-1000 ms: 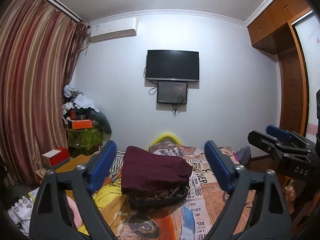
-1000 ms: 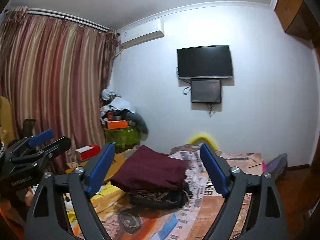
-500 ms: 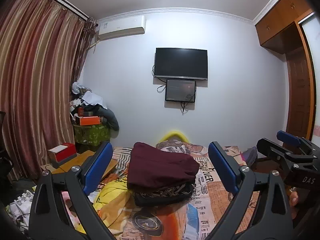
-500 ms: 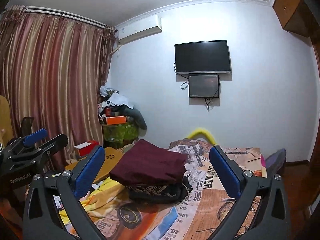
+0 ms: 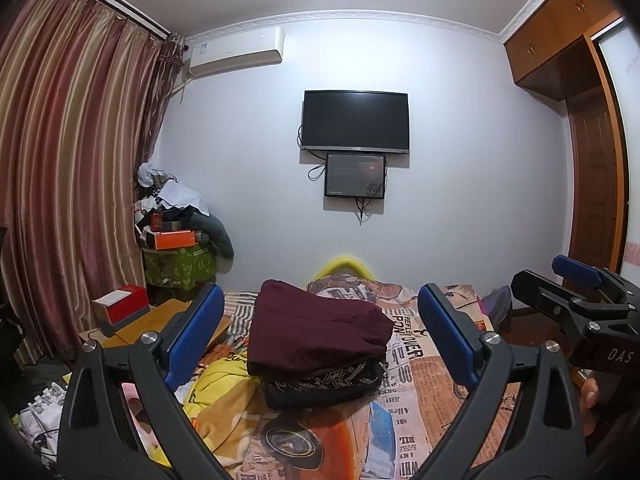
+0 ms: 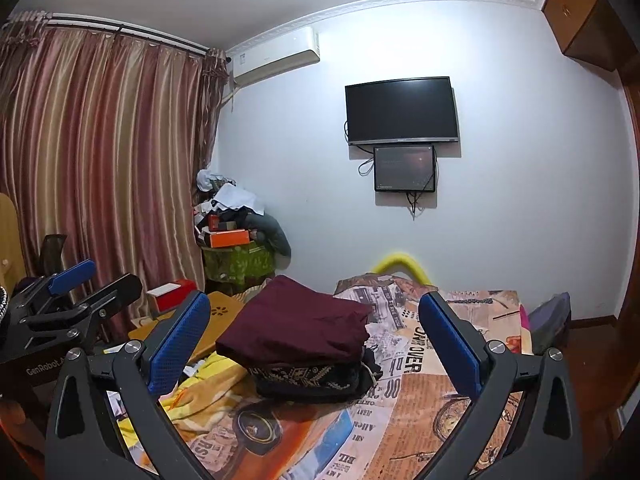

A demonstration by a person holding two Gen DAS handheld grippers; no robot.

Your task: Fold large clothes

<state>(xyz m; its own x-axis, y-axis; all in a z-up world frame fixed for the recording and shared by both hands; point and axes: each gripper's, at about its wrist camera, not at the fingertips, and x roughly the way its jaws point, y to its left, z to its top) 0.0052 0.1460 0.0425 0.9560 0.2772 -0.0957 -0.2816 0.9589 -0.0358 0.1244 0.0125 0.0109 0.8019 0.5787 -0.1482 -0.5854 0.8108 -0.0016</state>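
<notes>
Only the left view shows a fingertip beside the right tool.

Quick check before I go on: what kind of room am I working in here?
Most likely a home bedroom. A bed with a printed cover holds a stack of folded clothes, a television hangs on the far wall, and long striped curtains cover the left side.

A home bedroom: printed bedspread, wall television, striped curtains, wooden wardrobe.
</notes>
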